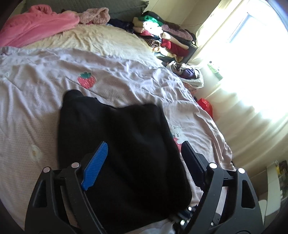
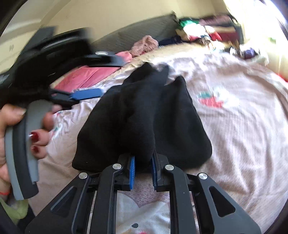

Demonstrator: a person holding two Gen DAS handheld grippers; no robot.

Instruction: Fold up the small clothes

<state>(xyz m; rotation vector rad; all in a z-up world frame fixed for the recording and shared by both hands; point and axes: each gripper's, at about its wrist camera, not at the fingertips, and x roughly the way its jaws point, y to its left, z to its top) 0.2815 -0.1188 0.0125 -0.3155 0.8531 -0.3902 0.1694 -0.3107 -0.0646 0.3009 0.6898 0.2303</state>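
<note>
A black garment [image 1: 118, 144] lies bunched on the pale pink bed cover [image 1: 36, 100]. My left gripper [image 1: 144, 149] is open, its blue and black fingers spread wide just above the garment's near part. In the right wrist view the same garment [image 2: 144, 117] stretches away from me. My right gripper [image 2: 143, 158] is shut on the garment's near edge, cloth pinched between the blue pads. The left gripper [image 2: 84, 94] shows blurred at the left of that view, held in a hand with red nails [image 2: 36, 138].
A pink blanket [image 1: 36, 25] and a fluffy pink item [image 1: 95, 15] lie at the head of the bed. A stack of folded clothes [image 1: 165, 36] stands at the far right by a bright window [image 1: 252, 54]. A strawberry print [image 1: 86, 80] marks the cover.
</note>
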